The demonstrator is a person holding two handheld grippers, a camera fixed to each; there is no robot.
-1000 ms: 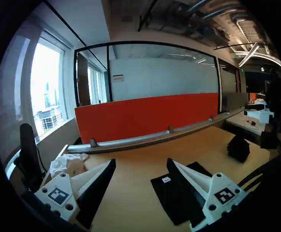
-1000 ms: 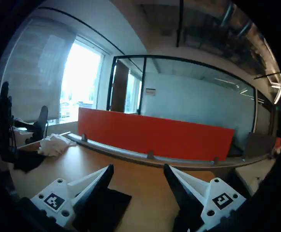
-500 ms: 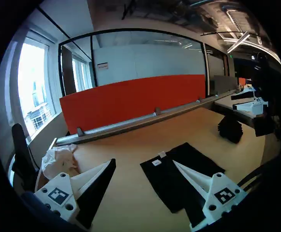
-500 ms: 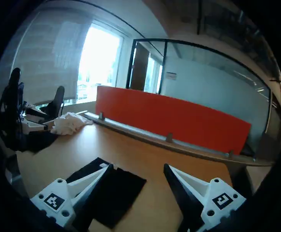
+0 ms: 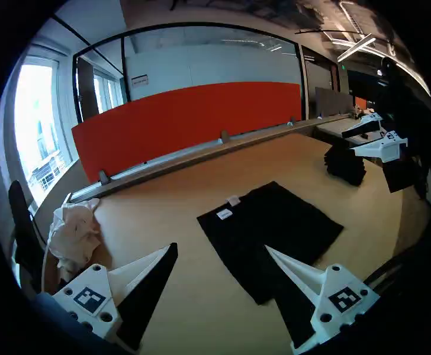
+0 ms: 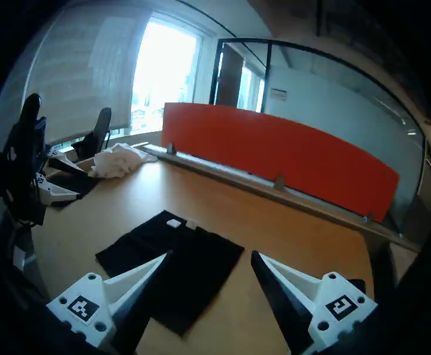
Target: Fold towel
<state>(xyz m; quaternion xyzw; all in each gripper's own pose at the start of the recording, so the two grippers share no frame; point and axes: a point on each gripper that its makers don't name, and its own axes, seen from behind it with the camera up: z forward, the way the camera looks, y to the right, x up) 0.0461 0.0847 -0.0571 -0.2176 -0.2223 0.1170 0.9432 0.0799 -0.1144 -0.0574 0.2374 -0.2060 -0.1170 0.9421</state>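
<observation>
A black towel (image 5: 269, 228) lies flat on the wooden table (image 5: 174, 189), with small white labels near its far edge. My left gripper (image 5: 220, 253) hovers above the towel's near left corner, open, with nothing between its fingers. In the right gripper view the same towel (image 6: 177, 257) lies just ahead of my right gripper (image 6: 211, 257), which is also open and holds nothing. The right gripper (image 5: 374, 141) shows at the far right of the left gripper view. Held by a person, the left gripper (image 6: 52, 184) shows at the left edge of the right gripper view.
A stack of folded black towels (image 5: 346, 163) sits at the table's right end. A crumpled white cloth (image 5: 73, 231) (image 6: 118, 160) lies at the other end. An orange partition (image 5: 186, 121) runs along the table's far edge. Office chairs (image 6: 100, 127) stand by the window.
Both views have tipped downward, so more of the table and the whole towel now show. Both grippers stay open. The other gripper has come into each view.
</observation>
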